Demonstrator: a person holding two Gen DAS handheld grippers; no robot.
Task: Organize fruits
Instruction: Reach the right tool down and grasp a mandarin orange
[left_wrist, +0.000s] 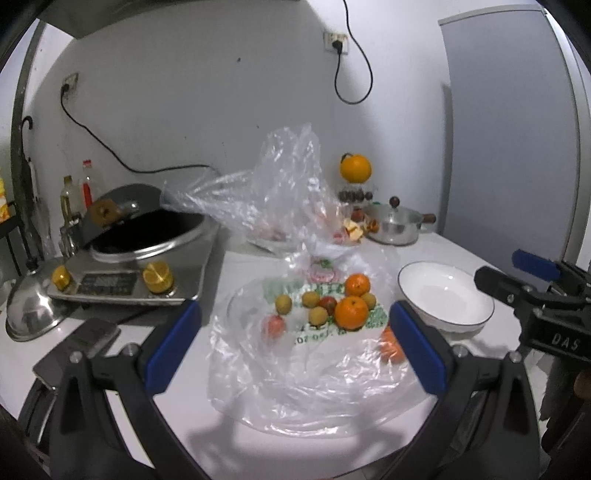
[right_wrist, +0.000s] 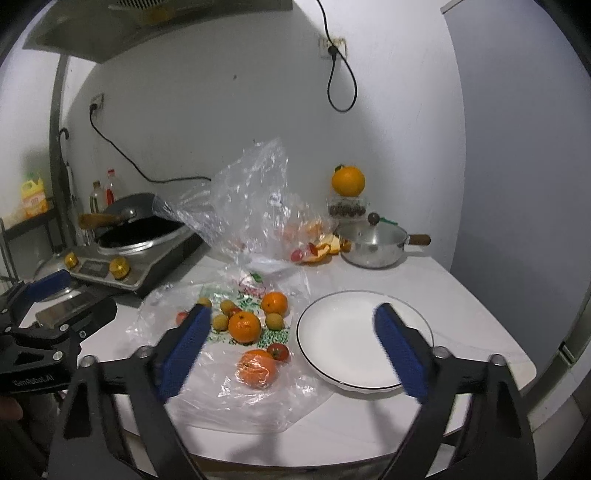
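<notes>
Fruits lie in a loose cluster on a flattened clear plastic bag (left_wrist: 295, 373) on the white table (right_wrist: 461, 295), just left of an empty white bowl (left_wrist: 447, 295) with a dark rim line. The cluster holds two mandarins side by side (left_wrist: 351, 312), several small tan round fruits (left_wrist: 318, 316) and small red tomato-like fruits (right_wrist: 277, 351). One further mandarin (right_wrist: 257, 369) sits under a fold of the bag, nearest the bowl. The fruits are round and show no clear long axis or pointing direction.

Readable writing: the bag carries green and red print, too blurred to read. The right gripper body reads "DAS" in the left wrist view; the left gripper body shows mirrored lettering resembling "GenRobot.AI" in the right wrist view.

Left gripper (left_wrist: 295, 343): jaws spread wide, holding nothing, framing the fruit cluster from above the bag. Right gripper (right_wrist: 291, 349): jaws wide apart, empty, with the left pad over the bag and the right pad over the bowl.
</notes>
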